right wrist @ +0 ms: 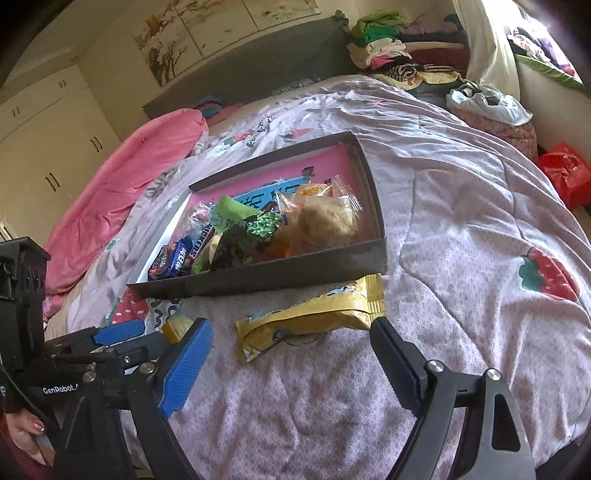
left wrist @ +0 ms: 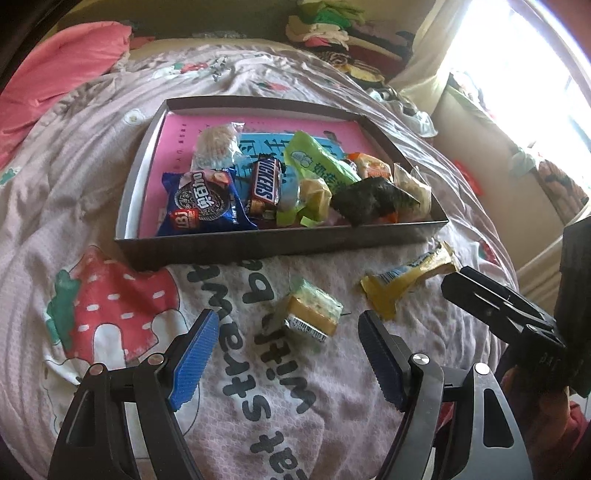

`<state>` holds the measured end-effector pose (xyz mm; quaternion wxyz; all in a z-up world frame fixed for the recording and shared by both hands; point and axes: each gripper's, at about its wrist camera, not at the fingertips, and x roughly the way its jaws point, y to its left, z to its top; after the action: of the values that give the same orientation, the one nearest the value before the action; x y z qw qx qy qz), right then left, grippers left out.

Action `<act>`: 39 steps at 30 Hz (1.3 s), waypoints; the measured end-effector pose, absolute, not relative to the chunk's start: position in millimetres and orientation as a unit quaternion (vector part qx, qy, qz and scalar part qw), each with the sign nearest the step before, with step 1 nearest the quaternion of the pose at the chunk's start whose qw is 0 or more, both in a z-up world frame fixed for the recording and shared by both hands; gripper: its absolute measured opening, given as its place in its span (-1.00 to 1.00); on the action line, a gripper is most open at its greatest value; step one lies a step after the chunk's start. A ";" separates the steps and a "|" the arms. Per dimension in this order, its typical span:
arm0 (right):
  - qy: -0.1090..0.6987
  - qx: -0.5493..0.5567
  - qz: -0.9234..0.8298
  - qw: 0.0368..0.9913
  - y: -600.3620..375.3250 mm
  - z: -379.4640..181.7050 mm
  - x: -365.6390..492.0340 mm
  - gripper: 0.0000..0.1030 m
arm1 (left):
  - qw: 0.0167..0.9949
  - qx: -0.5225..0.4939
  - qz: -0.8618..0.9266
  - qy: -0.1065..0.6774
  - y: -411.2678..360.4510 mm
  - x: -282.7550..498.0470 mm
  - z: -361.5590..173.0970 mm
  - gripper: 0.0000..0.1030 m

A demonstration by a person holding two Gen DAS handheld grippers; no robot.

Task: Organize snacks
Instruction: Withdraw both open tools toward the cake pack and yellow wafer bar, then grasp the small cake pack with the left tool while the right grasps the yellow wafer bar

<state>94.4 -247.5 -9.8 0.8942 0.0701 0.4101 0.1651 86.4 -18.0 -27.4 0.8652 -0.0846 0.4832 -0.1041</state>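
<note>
A shallow dark box (left wrist: pixel 277 243) (right wrist: pixel 277 275) with a pink floor lies on the bed. It holds several snacks, among them a blue Oreo packet (left wrist: pixel 201 203), a Snickers bar (left wrist: pixel 264 184) and a green packet (left wrist: pixel 317 162). A small yellow-and-green wrapped snack (left wrist: pixel 312 314) lies on the bedcover just ahead of my left gripper (left wrist: pixel 288 320), which is open and apart from it. A long yellow packet (right wrist: pixel 314 317) (left wrist: pixel 406 280) lies in front of the box, just beyond the tips of my open right gripper (right wrist: pixel 290 326). Nothing is held.
The bedcover (right wrist: pixel 461 229) is pale pink with strawberry prints and is rumpled. A pink quilt (left wrist: pixel 62 62) is bunched at the left, and a clothes pile (left wrist: pixel 332 33) sits at the headboard. A red bag (right wrist: pixel 565 173) is off the bed's right side. A hand (right wrist: pixel 26 432) holds the left tool.
</note>
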 end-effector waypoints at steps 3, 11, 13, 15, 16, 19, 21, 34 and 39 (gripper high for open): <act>0.407 0.072 0.164 0.896 -248.7 -7.2 91.6 0.68 | 0.866 -0.083 -0.106 0.481 -18.7 85.2 -25.9 0.53; 0.413 0.069 0.171 0.892 -245.7 -8.2 88.7 0.68 | 0.867 -0.071 -0.110 0.481 -22.5 81.9 -24.8 0.53; 0.415 0.068 0.176 0.890 -243.6 -9.5 88.7 0.68 | 0.866 -0.069 -0.110 0.482 -23.1 81.3 -25.7 0.53; 0.418 0.065 0.177 0.888 -241.7 -12.0 89.5 0.68 | 0.865 -0.068 -0.111 0.485 -24.1 80.8 -26.8 0.53; 0.422 0.066 0.180 0.886 -241.0 -13.7 90.3 0.68 | 0.865 -0.067 -0.112 0.485 -24.7 80.5 -27.2 0.53; 0.426 0.064 0.181 0.884 -238.9 -17.1 91.2 0.68 | 0.865 -0.065 -0.113 0.485 -26.6 79.5 -28.4 0.53; 0.428 0.065 0.182 0.883 -239.0 -19.0 91.9 0.68 | 0.864 -0.063 -0.113 0.486 -27.7 79.9 -29.7 0.53; 0.428 0.060 0.185 0.883 -230.1 -32.8 104.9 0.68 | 0.863 -0.053 -0.109 0.491 -32.1 83.5 -40.6 0.53; 0.425 0.050 0.191 0.884 -223.7 -37.1 110.1 0.62 | 0.864 -0.049 -0.112 0.489 -31.8 85.9 -42.8 0.53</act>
<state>110.1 -223.7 -37.1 0.8836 0.0498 0.4247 0.1911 85.9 -31.8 -42.8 0.8636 -0.0489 0.4890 -0.1123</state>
